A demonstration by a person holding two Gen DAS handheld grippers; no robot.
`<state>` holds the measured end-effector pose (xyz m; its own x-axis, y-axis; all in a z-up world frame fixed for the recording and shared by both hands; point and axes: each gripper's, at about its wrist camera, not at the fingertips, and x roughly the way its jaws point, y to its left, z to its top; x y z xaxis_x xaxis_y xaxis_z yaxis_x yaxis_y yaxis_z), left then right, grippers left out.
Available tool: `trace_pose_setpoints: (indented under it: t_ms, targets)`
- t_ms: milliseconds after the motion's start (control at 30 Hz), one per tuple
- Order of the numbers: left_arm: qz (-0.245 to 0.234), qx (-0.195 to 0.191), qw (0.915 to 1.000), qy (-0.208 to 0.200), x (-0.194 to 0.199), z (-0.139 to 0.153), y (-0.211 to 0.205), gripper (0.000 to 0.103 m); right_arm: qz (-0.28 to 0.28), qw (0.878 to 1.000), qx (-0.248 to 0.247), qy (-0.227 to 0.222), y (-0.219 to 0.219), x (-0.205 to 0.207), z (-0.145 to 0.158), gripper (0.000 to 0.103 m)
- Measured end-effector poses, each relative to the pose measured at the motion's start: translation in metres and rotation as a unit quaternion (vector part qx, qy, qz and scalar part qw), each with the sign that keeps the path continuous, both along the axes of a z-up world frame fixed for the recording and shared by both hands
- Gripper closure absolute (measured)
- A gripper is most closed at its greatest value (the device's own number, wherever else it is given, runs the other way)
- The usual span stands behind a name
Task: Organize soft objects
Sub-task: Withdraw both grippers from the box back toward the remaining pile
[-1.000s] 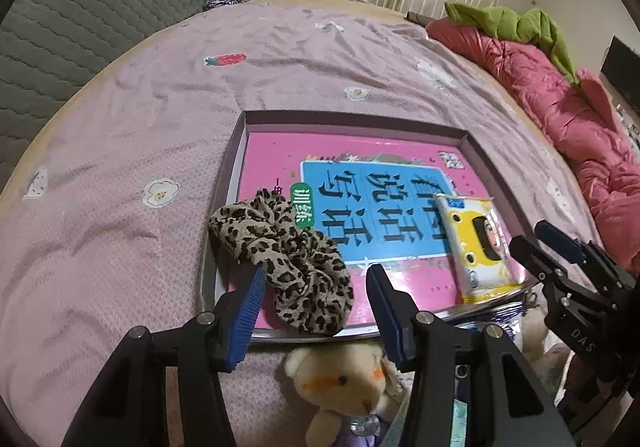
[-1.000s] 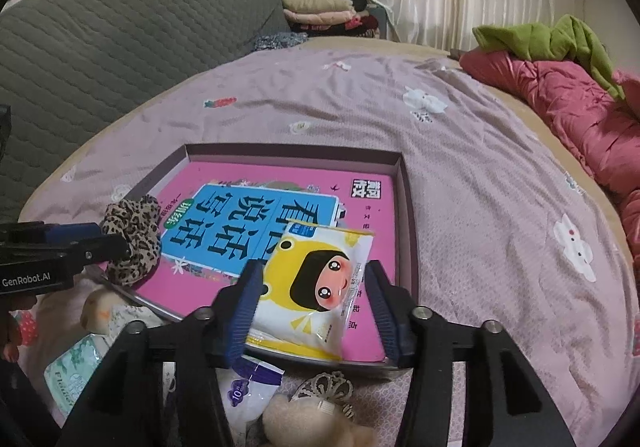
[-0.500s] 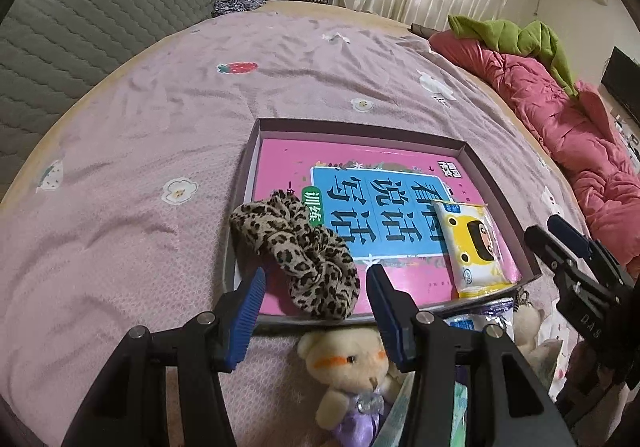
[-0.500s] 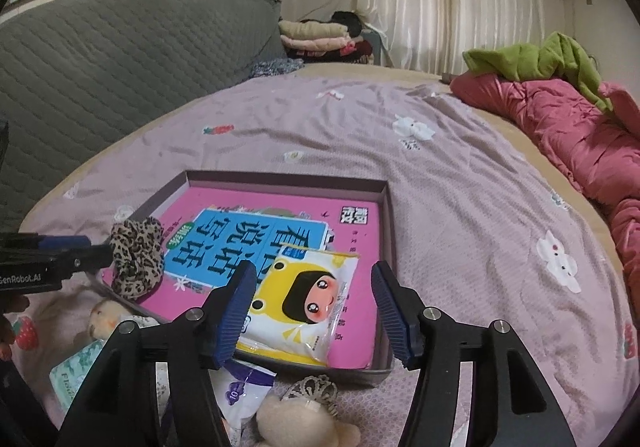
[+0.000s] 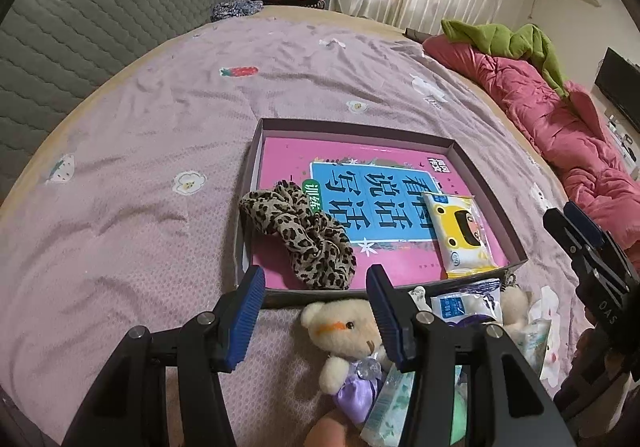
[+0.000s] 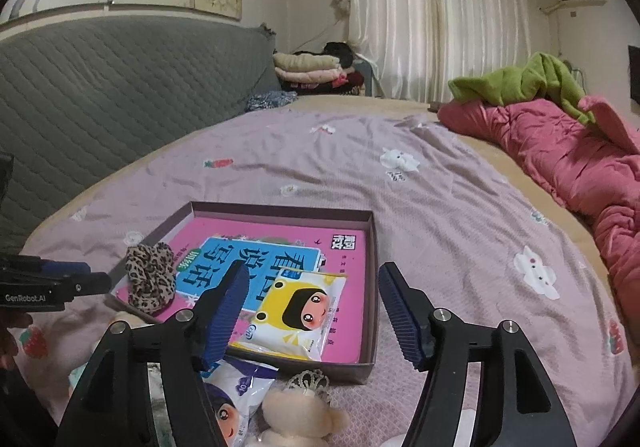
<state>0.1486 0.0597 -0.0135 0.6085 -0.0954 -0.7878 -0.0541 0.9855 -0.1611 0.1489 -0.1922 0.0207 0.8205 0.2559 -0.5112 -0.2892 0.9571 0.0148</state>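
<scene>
A shallow box (image 5: 484, 183) (image 6: 370, 287) with a pink book in it lies on the bed. A leopard scrunchie (image 5: 304, 235) (image 6: 150, 277) and a yellow tissue pack (image 5: 460, 235) (image 6: 300, 313) lie in the box. A cream teddy bear in a purple dress (image 5: 346, 335) lies on the bed just in front of the box, with a blue-white packet (image 5: 466, 301) (image 6: 236, 395) and a second plush with a tiara (image 6: 296, 415) beside it. My left gripper (image 5: 316, 311) is open and empty above the bear. My right gripper (image 6: 312, 311) is open and empty above the tissue pack.
A pink quilt (image 6: 560, 155) with a green garment (image 6: 520, 83) lies along the right side of the bed. A grey quilted headboard (image 6: 100, 87) stands at left. Folded clothes (image 6: 308, 67) are stacked at the back. A mint tissue pack (image 5: 390, 407) lies by the bear.
Both grippers have pulled back and risen from the box, still open. The scrunchie and tissue pack stay in the box. The bear has come further into the left view.
</scene>
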Motion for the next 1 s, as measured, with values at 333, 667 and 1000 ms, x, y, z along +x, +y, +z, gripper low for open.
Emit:
trace_pose_setpoints:
  t_ms: [333, 667, 1000]
  targets:
    - [-0.006, -0.007, 0.9999, -0.01, -0.016, 0.004, -0.002, 0.05, -0.037, 0.999, 0.008, -0.014, -0.021, -0.024, 0.008, 0.029]
    - [-0.015, -0.012, 0.9998, -0.012, -0.03, 0.006, -0.007, 0.05, -0.036, 0.999, -0.005, -0.007, -0.02, -0.052, 0.004, 0.029]
    - [-0.03, -0.004, 0.9994, -0.02, -0.046, 0.014, -0.02, 0.05, -0.024, 0.999, -0.021, -0.002, -0.007, -0.08, 0.002, 0.029]
